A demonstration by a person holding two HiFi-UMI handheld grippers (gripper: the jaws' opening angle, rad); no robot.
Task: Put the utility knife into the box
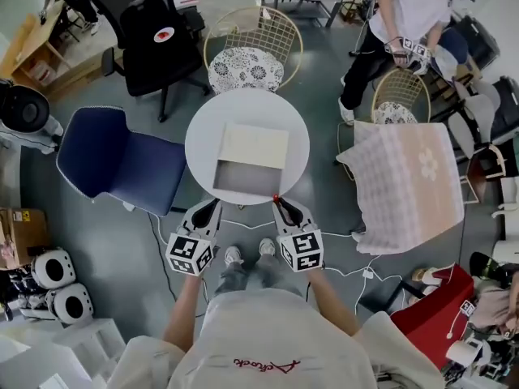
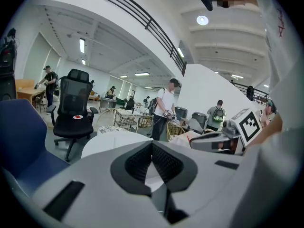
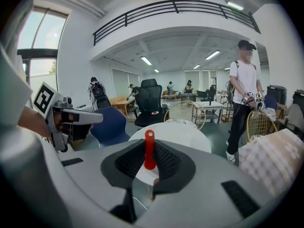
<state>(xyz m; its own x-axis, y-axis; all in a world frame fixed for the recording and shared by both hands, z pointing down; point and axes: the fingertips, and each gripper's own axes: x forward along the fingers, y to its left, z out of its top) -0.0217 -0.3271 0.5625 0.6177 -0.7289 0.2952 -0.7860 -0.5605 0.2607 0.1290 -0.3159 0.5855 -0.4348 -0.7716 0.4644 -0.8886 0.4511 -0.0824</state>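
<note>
On the round white table point(image 1: 203, 132) lies an open box point(image 1: 242, 177) with a grey inside, its cream lid point(image 1: 255, 146) folded back to the far side. My right gripper point(image 1: 280, 207) hangs just off the table's near edge, shut on the red utility knife point(image 1: 276, 198). In the right gripper view the knife point(image 3: 149, 148) stands up between the dark pads of that gripper point(image 3: 150, 163) and points toward the table point(image 3: 183, 134). My left gripper point(image 1: 211, 209) hovers beside it to the left. Its pads meet in the left gripper view point(image 2: 152, 148) with nothing between them.
A blue chair point(image 1: 113, 156) stands left of the table, a black office chair point(image 1: 158, 43) and a wire chair point(image 1: 247, 59) behind it. A pink checked cloth point(image 1: 409, 181) covers something on the right. A person point(image 1: 405, 14) stands at the back right. Cables point(image 1: 243, 225) run across the floor.
</note>
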